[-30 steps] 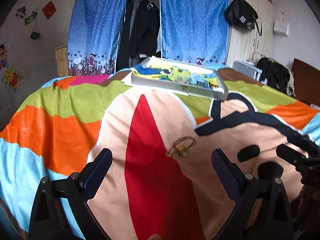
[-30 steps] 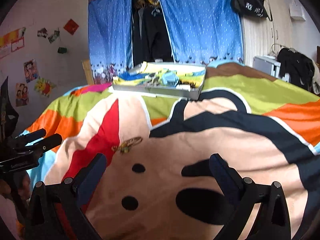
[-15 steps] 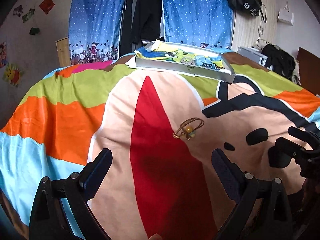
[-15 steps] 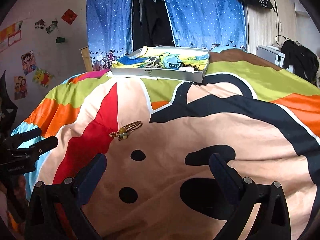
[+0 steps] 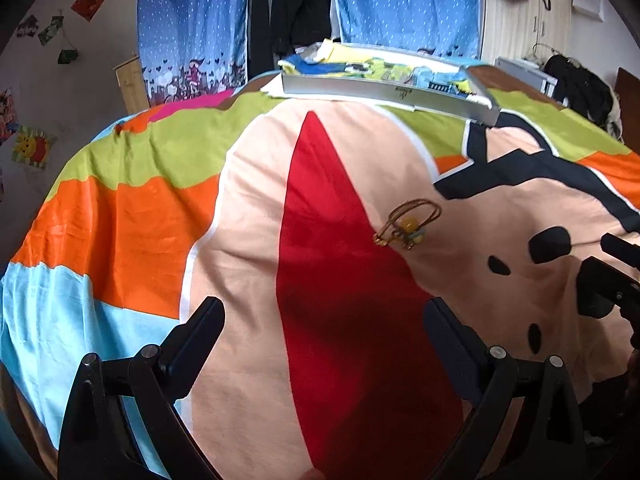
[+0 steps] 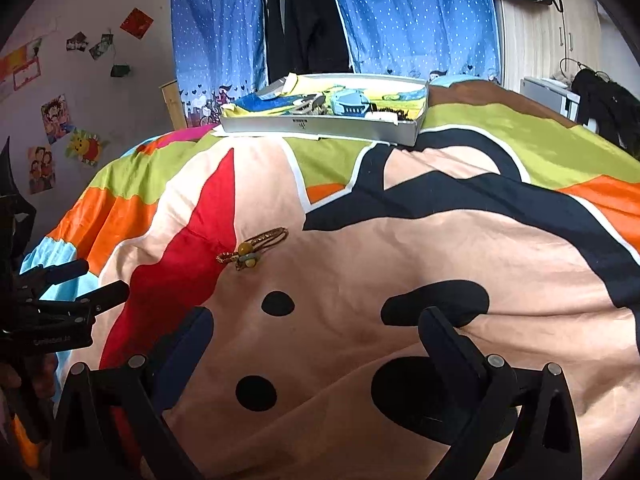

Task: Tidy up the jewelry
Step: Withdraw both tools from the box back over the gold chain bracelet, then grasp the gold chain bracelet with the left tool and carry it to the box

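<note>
The bracelet [image 5: 408, 222], a brown cord loop with yellow beads, lies flat on the bed [image 5: 132, 216], in the middle area of the bedspread, at the boundary between the red wedge and the peach field. It is well apart from the far edge of the bed, where the grey tray [image 5: 384, 90] rests, holding assorted small items.

Left gripper [image 5: 322, 322]: fingers spread wide, holding nothing, positioned above the bedspread toward the near edge of the bed, short of the bracelet.

Right gripper [image 6: 314, 330]: fingers spread wide, holding nothing, positioned above the peach field with black spots, near the near edge. The bracelet [image 6: 254, 249] lies ahead and to the left of its fingers, not touching them.

Blue curtains [image 6: 416, 16] hang beyond the far edge.
</note>
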The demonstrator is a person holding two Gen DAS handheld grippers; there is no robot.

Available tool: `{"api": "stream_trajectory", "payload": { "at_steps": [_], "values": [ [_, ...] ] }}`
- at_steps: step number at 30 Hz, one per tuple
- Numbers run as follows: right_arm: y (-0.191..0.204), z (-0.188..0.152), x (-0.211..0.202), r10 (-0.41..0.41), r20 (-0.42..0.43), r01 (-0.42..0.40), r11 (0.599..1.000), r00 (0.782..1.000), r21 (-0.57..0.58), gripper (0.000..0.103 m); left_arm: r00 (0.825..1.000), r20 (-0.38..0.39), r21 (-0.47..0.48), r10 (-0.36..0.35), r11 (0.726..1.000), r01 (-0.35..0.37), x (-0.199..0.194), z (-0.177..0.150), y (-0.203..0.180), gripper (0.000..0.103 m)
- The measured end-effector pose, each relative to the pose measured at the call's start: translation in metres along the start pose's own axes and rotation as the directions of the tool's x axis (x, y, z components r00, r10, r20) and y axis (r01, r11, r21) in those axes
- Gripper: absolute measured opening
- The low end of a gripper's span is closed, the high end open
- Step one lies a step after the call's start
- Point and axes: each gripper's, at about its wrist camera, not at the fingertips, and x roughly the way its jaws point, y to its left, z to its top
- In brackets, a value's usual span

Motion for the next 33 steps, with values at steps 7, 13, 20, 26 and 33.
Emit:
{"api": "stream_trajectory", "payload": {
  "at_steps": [7,13,20,26,33],
  "values": [
    [-0.005,0.003,0.015,0.016,-0.015,-0.016,1.0,1.0,0.006,0.103,0.999,-0.031,0.057,-0.015,0.998,0.017,0.019,0.013,0.007,0.097],
    [-0.007,0.018,0.034,0.009,0.005,-0.009,1.0,1.0,-0.02,0.103,0.997,-0.059,0.087,-0.059,0.994,0.064,0.044,0.024,0.016,0.097],
    [0.004,0.046,0.067,0.098,-0.008,-0.098,0.993,0.995,-0.063,0.077,0.988,-0.072,0.105,-0.139,0.984,0.147,0.07,0.038,0.015,0.097],
    [0.011,0.062,0.113,0.205,-0.109,-0.211,0.976,0.973,-0.05,0.046,0.952,-0.128,0.141,-0.277,0.945,0.294,0.098,0.054,0.013,0.059],
    [0.015,0.078,0.16,0.245,-0.223,-0.256,0.966,0.944,-0.022,0.04,0.879,-0.247,0.108,-0.408,0.89,0.443,0.132,0.07,0.011,0.043]
  ]
}}
